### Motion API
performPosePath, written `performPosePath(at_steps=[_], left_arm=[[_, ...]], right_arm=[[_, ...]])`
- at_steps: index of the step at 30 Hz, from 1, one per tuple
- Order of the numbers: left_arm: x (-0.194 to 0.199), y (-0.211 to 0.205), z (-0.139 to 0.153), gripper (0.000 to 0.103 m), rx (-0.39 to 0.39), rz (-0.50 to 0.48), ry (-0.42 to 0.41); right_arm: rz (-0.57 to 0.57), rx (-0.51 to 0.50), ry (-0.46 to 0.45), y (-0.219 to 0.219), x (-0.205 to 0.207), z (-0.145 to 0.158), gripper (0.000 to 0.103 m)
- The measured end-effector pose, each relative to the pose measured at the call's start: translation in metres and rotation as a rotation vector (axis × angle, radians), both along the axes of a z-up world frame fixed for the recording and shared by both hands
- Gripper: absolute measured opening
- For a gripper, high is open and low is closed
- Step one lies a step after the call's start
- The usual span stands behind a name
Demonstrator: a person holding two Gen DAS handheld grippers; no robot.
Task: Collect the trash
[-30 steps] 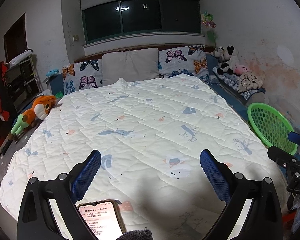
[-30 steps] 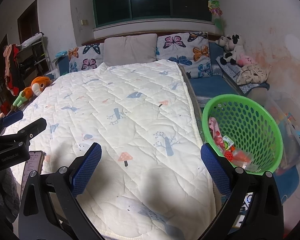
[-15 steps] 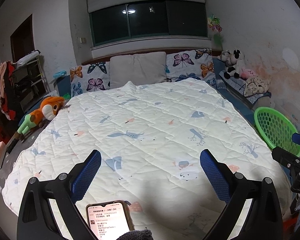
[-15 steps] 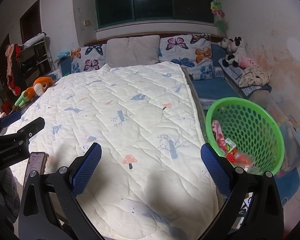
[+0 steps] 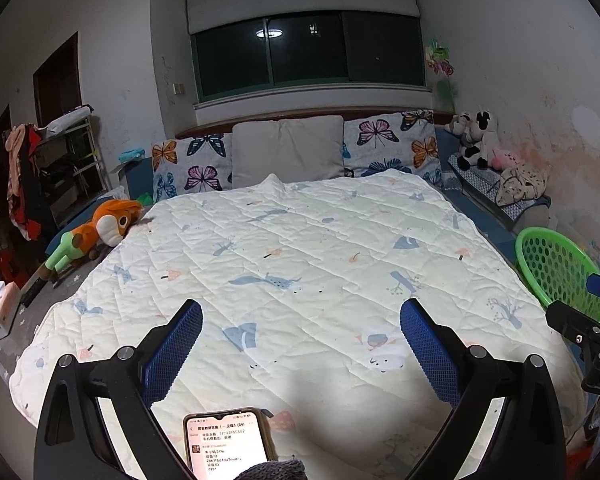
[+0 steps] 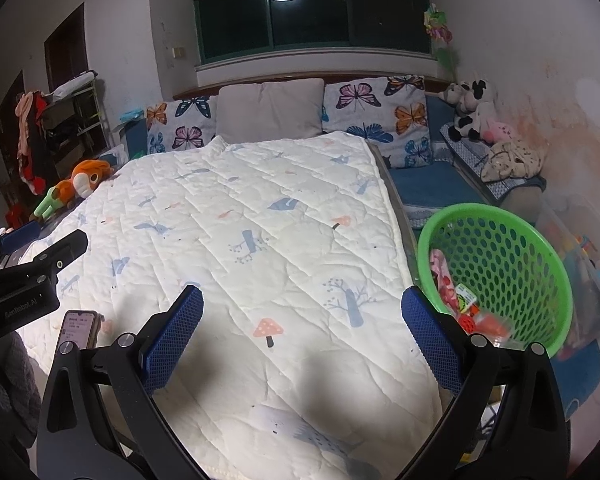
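A green mesh basket (image 6: 500,240) stands at the right side of the bed and holds several colourful wrappers (image 6: 466,306). It also shows at the right edge of the left wrist view (image 5: 556,268). My left gripper (image 5: 300,344) is open and empty above the near end of the white quilt (image 5: 300,248). My right gripper (image 6: 300,332) is open and empty above the quilt's (image 6: 260,240) near right part, with its right finger beside the basket. No trash shows on the quilt.
A phone (image 5: 224,444) with a lit screen lies at the near edge of the bed. Pillows (image 5: 288,152) line the headboard. An orange plush toy (image 5: 96,232) lies at the bed's left. Stuffed animals (image 5: 476,136) sit at the right wall. A shelf with clothes (image 5: 40,168) stands far left.
Both grippers have drawn back and tilted up a little, so the bed and basket look farther away. Both stay open and empty.
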State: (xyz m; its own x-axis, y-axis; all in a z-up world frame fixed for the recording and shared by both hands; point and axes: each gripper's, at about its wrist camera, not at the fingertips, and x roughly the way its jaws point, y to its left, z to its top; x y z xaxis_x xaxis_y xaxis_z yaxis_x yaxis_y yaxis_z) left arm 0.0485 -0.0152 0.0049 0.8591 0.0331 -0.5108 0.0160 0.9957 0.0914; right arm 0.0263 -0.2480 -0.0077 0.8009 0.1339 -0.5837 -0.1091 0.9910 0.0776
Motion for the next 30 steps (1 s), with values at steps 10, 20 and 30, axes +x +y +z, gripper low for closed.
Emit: performPosePath(at_steps=[10,20,30], left_arm=[[-0.0017,0.0015,0.0019,0.096,0.004,0.009,-0.014],[-0.0047,-0.0004,0.006,0.096,0.011,0.004,-0.039],[-0.0036,-0.0013,0.0058,0.096,0.013,-0.002,-0.032]], right_arm=[[0.005,0.006,-0.01,0.0026,0.0003,0.0026,0.098],[0.004,0.008,-0.011,0.0031,0.0005,0.0033,0.098],[0.005,0.01,-0.013,0.0031,0.0006,0.0035,0.099]])
